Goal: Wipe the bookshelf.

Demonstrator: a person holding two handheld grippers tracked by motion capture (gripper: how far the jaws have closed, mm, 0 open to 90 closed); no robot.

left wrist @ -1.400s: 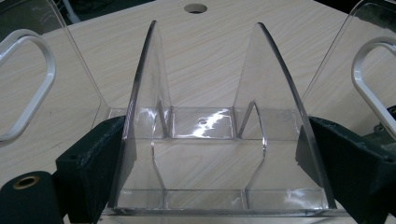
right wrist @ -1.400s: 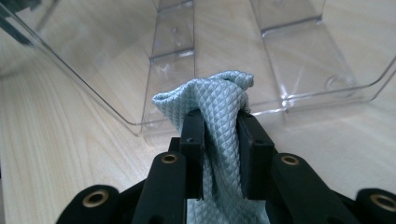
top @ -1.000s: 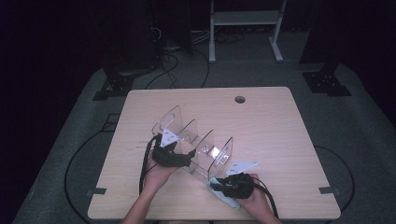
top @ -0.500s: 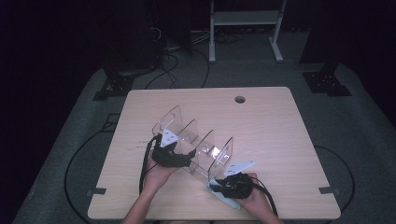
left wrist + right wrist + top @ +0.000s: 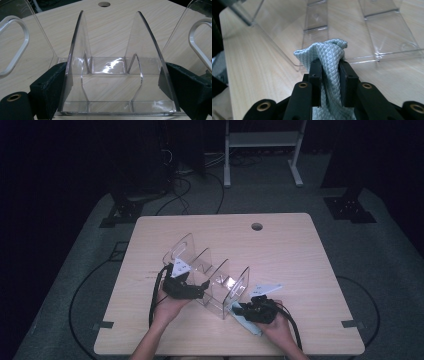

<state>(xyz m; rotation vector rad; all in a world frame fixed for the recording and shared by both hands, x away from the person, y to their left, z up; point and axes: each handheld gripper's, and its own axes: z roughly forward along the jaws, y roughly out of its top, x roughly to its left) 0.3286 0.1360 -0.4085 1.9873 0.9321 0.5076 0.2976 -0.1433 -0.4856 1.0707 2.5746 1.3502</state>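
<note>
While resting on the pale wooden table [image 5: 300, 270], well in from every edge: clear acrylic rack [image 5: 210, 275] with several upright dividers, set at a slant across the near half. Held from the near-left side by the left gripper [image 5: 200, 287], jaws spread wide to either side of the rack's base and two middle dividers [image 5: 110, 65], black pads [image 5: 175, 82] pressed against the outer faces, so clamped on the rack rather than standing free. Just off the rack's near-right end: right gripper [image 5: 245, 310], jaws nearly closed and pinching a bunched grey-blue quilted cloth [image 5: 327, 60], crest of the fold poking up past the fingertips and close against the lowest clear panel. Judged step: wiping the rack while steadying it. Likely trouble from here: rack skating or tipping on the smooth wood if the wipe pushes harder than the left clamp resists, since smooth plastic gives the pads little bite. Also possible: cloth slipping out of the narrow pinch when dragged over a divider edge. Also possible: hard fingertips instead of fabric meeting the acrylic and scratching it, given how little cloth stands proud of the jaws. Smaller risk: trailing cable [image 5: 155, 295] snagging at the left hand [image 5: 167, 307].
</note>
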